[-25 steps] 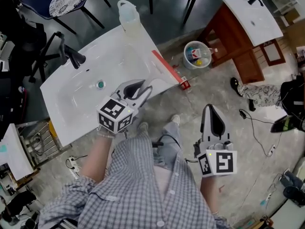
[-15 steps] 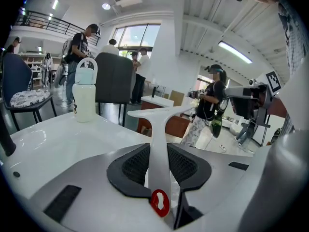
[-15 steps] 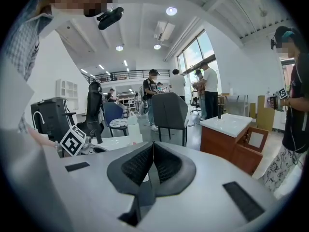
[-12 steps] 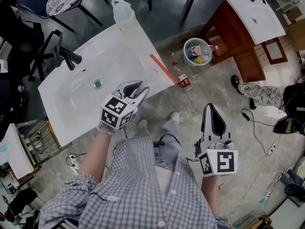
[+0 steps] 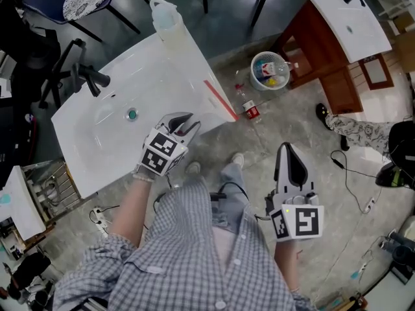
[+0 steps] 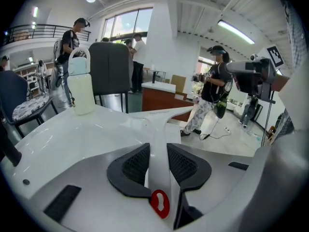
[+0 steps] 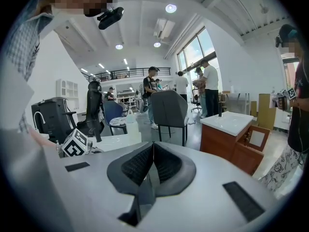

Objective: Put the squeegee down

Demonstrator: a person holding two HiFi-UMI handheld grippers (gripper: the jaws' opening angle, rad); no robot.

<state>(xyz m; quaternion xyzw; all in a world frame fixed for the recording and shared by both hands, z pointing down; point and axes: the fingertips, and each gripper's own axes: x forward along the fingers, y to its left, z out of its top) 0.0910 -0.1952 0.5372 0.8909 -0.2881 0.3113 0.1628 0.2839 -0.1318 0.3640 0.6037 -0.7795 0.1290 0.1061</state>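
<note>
You are clamping your left gripper (image 5: 183,124) on the smooth white handle of the squeegee (image 5: 219,99), which is pointing away from you over the glossy white sink (image 5: 84,141), its thin red blade running crosswise along the right rim. A translucent jug (image 5: 165,15) and a black faucet (image 5: 91,78) are standing well apart from it. Your right gripper (image 5: 286,149) is hanging over the floor, jaws together on nothing.
</note>
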